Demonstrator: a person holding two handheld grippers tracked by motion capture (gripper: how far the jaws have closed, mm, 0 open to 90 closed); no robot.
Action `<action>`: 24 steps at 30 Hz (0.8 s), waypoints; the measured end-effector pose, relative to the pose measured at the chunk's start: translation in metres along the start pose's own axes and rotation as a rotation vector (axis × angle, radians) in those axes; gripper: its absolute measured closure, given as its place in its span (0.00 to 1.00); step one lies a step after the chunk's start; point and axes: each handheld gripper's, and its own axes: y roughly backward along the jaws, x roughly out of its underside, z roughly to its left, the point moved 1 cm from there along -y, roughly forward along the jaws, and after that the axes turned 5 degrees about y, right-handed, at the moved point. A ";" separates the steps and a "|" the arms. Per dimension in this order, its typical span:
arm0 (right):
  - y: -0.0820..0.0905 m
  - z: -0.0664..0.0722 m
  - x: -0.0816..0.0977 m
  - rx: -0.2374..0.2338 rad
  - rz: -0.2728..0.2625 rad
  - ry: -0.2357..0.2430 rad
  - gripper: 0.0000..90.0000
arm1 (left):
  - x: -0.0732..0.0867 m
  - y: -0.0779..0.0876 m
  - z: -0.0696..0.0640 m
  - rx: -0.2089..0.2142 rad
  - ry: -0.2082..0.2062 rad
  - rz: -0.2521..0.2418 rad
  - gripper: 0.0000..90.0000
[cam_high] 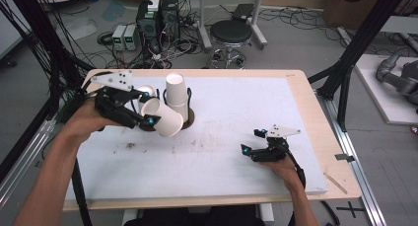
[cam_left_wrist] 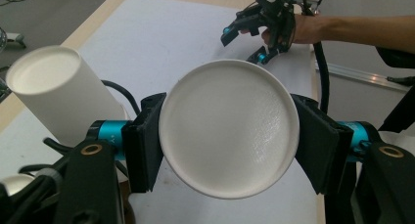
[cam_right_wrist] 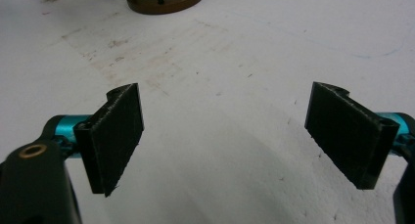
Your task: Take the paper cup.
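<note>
My left gripper (cam_high: pixel 149 108) is shut on a white paper cup (cam_high: pixel 165 120), held tilted on its side just above the white table mat (cam_high: pixel 236 112). In the left gripper view the cup's round base (cam_left_wrist: pixel 229 128) faces the camera, with a black pad pressed on each side. Right beside it a second white cup (cam_high: pixel 176 93) stands upside down in a dark brown round holder (cam_high: pixel 190 118); this cup (cam_left_wrist: pixel 54 92) is at the left of the left gripper view. My right gripper (cam_high: pixel 252 143) rests on the mat at the right, open with nothing between its jaws (cam_right_wrist: pixel 225 136).
The mat lies on a wooden table whose bare rim (cam_high: pixel 315 117) shows on the right. Black frame posts (cam_high: pixel 355 53) stand off the right corner. A stool (cam_high: pixel 231 33), boxes and cables cover the floor beyond the far edge.
</note>
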 end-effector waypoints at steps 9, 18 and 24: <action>-0.005 0.001 -0.002 -0.018 0.059 0.014 0.16 | 0.044 -0.009 0.002 0.014 0.060 -0.025 0.38; -0.005 0.000 -0.002 -0.024 0.053 0.013 0.16 | 0.065 -0.012 -0.001 0.007 0.070 -0.045 0.38; -0.005 0.002 -0.002 -0.017 0.056 0.035 0.16 | 0.073 -0.014 -0.001 0.008 0.066 -0.054 0.38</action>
